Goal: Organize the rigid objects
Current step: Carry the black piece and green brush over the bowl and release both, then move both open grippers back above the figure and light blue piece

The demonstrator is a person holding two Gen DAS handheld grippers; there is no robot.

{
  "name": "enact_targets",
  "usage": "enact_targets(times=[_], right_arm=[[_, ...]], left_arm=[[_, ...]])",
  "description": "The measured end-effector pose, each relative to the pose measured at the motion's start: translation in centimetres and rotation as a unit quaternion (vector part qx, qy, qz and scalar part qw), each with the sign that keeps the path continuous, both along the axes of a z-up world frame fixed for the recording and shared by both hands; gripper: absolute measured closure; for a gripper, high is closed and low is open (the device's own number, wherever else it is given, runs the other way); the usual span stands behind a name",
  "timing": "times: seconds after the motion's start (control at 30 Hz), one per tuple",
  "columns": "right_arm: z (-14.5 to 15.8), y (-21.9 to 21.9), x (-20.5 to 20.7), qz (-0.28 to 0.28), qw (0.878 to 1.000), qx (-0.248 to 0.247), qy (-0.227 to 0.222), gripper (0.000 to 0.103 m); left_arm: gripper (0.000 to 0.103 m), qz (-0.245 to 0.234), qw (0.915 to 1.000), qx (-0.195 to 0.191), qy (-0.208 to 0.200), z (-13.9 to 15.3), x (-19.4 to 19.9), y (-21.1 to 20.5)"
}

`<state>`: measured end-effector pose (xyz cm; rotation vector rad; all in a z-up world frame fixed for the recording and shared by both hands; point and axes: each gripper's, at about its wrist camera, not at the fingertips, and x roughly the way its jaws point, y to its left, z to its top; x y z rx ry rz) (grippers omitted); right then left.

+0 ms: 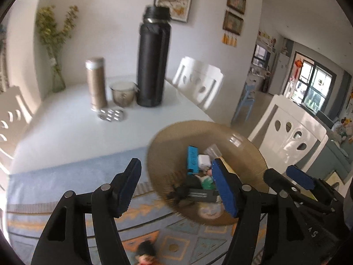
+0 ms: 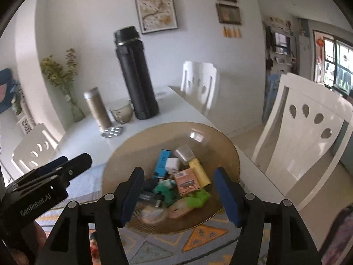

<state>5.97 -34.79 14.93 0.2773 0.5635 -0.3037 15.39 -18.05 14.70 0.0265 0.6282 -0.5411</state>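
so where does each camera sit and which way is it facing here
Left wrist: on the left gripper, facing down across the white table; its open fingers frame the table's patterned cloth, and the right gripper shows at the right.
Right wrist: on the right gripper, open above the round tan bowl of small items; the left gripper shows at the left.
Both share the bowl, the tall black flask and the white chairs.

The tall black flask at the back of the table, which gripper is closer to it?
Left, though narrowly. The left gripper is open over the mat beside the basket, facing the black flask. The right gripper hangs open over the basket, farther off.
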Motion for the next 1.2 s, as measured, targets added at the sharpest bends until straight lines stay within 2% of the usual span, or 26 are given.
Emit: enact_targets(times=[0.1,0.33,0.43,0.53,0.6,0.73,0.9,1.03,1.1,1.2], right_arm=[[1.2,1.7,-1.1,0.028,1.0,0.006,-0.01,0.039],[4.8,9.2,-4.6,0.12,0.992,-0.028,-0.035,0.038],[5.4,12.4,-6.3,0.159,0.985,-0.044,-0.04,0.03],[4.9,15.0,-7.9,0.178,0.981,-0.062,-0.042,0.023],[3.7,16.5,-8.6,0.193,0.978,-0.067,-0.035,0.022],[-0.8,19.0,-9.1,0.222,0.973,-0.059,0.002,0.021],[-6.1,20.7,-8.7,0.24,0.967,-0.077,0.022,0.021],[-8.6,21.1,-8.5,0.243,0.965,-0.092,0.03,0.021],[-9.6,20.8,-8.3,0.243,0.966,-0.084,0.032,0.021],[-10.9,19.9,-7.5,0.24,0.967,-0.061,0.059,0.021]], left_arm=[[0.039,0.014,0.9996,0.001,-0.024,1.9,-2.0,2.9],[0.035,0.068,0.9941,-0.01,-0.083,6.9,-7.4,10.5],[0.032,0.095,0.99,-0.014,-0.103,8.3,-10.2,14.1],[0.031,0.115,0.9867,-0.007,-0.115,8.6,-12.3,16.5],[0.03,0.124,0.9858,-0.004,-0.113,7.8,-13.6,17.8],[0.029,0.137,0.9871,0.007,-0.082,4.4,-14.4,19.4],[0.029,0.15,0.9886,0.008,-0.012,-1.5,-13.4,20.7],[0.03,0.152,0.9875,0.0,0.042,-5.8,-12.0,21.2],[0.03,0.15,0.9874,-0.005,0.049,-7.4,-11.5,21.4],[0.03,0.154,0.9866,0.001,0.053,-9.3,-11.0,21.3]])
